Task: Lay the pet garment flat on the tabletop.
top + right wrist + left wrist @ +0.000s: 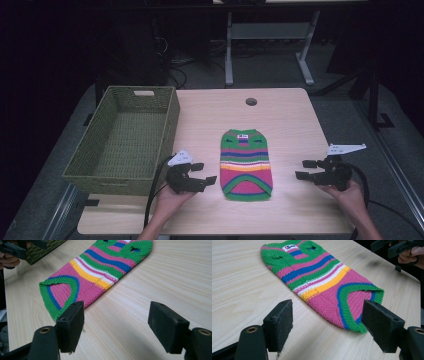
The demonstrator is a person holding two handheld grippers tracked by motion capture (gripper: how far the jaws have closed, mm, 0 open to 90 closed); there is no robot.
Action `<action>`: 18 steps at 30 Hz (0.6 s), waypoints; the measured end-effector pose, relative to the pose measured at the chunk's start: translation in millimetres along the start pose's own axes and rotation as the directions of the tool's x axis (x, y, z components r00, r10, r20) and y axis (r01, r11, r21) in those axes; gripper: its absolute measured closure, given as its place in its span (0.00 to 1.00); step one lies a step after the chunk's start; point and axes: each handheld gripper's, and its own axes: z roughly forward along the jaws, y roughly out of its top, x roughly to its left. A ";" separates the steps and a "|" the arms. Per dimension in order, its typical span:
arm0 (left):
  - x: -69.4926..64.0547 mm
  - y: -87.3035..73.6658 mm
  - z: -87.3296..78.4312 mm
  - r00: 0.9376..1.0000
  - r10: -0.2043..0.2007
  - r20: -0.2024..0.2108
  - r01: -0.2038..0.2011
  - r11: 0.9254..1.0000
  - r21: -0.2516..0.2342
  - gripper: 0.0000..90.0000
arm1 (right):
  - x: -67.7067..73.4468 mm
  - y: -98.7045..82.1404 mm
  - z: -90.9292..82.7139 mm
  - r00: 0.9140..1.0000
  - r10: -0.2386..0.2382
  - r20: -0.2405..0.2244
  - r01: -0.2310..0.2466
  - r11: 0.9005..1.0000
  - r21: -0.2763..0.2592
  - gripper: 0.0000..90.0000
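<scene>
A striped knitted garment lies flat mid-table, its label too small to read, between the left gripper and right gripper (both spread wide, empty). The pale wooden table stands in a dark room.

Bare desk btwn each tool and the sweater; wicker basket walls off left tool's outer side.

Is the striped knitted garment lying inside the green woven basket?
No, the striped knitted garment lies flat on the wooden table, beside the green woven basket.
</scene>
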 end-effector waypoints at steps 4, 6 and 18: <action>-0.6 -3.1 -3.1 1.000 0.004 -0.001 -0.004 1.000 0.001 0.28 | 1.1 -4.5 -3.4 1.000 0.007 -0.001 -0.007 1.000 -0.002 0.31; -1.2 -4.7 -5.3 1.000 0.002 -0.001 -0.002 1.000 0.002 0.28 | 1.3 -7.5 -5.7 1.000 0.016 0.000 -0.016 1.000 -0.007 0.31; -7.0 -11.2 -8.5 1.000 0.021 0.002 -0.021 1.000 0.022 0.27 | -0.8 -31.1 -20.1 0.998 0.060 0.011 -0.059 0.997 -0.049 0.31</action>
